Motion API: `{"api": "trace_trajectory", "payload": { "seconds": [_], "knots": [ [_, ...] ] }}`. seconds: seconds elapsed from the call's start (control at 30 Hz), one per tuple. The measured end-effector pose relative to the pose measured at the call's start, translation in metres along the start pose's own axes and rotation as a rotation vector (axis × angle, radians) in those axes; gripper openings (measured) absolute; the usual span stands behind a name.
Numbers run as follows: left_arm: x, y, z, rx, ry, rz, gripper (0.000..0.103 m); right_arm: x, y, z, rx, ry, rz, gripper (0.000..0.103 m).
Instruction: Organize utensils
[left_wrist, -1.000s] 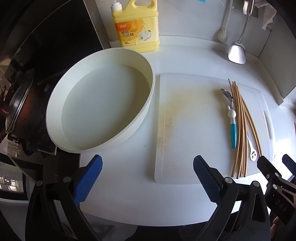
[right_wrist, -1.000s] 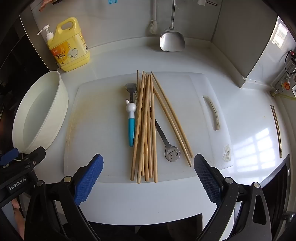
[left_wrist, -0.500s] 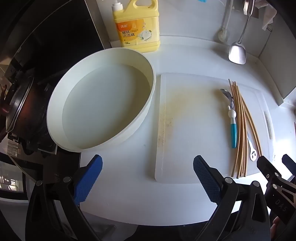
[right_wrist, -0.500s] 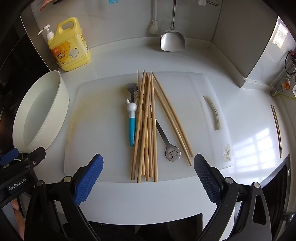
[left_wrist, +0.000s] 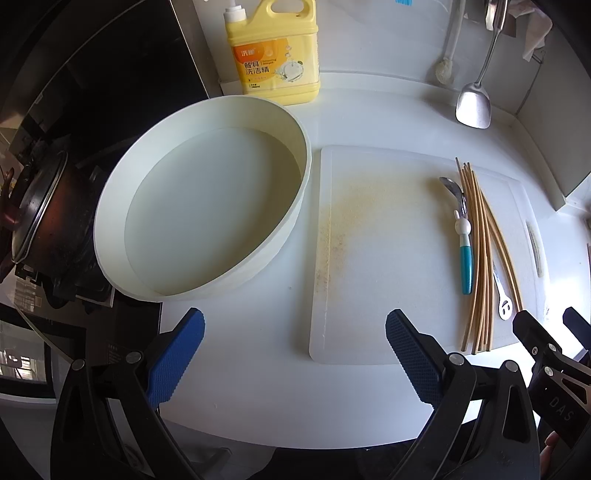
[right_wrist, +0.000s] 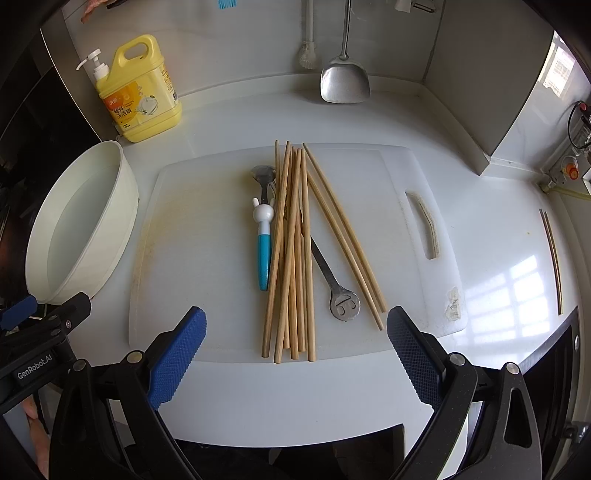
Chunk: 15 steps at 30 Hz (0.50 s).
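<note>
While I hold both grippers low over the near edge of the white desk (right_wrist: 295, 398), the left gripper (left_wrist: 295, 354) has its blue-padded fingers (left_wrist: 177, 358) wide apart with nothing between them, and the right gripper (right_wrist: 295, 354) likewise has its fingers (right_wrist: 177, 358) spread and holding nothing. Ahead of my right gripper a white cutting board (right_wrist: 192, 258) lies flat on the desk, and on its middle the utensils are heaped together: a bundle of wooden chopsticks (right_wrist: 295, 258) running lengthwise, a spoon with a teal handle and a white rabbit figure (right_wrist: 264, 240) lying just to their left and touching them, and a metal utensil (right_wrist: 334, 284) partly buried under the sticks, its flat end poking out to the right. Left of the board sits a round white basin (left_wrist: 207, 195), apparently empty. A yellow detergent bottle (right_wrist: 142, 96) stands at the back wall, a metal spatula (right_wrist: 345, 83) hangs there, and two more chopsticks (right_wrist: 552, 258) lie far off to the right.
</note>
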<state>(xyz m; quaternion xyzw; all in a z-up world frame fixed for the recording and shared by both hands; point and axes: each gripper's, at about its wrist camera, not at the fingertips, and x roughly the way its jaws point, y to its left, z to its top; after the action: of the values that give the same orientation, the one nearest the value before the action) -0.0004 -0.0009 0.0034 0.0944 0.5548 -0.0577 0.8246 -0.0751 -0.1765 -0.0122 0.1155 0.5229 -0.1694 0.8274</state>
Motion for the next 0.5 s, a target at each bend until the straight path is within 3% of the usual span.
{"api": "trace_trajectory", "payload": {
  "seconds": [0.5],
  "knots": [
    [-0.0009, 0.0035, -0.0017, -0.001, -0.003, -0.002, 0.097, -0.0013, 0.002, -0.0003, 0.0, -0.001, 0.001, 0.094]
  ]
}}
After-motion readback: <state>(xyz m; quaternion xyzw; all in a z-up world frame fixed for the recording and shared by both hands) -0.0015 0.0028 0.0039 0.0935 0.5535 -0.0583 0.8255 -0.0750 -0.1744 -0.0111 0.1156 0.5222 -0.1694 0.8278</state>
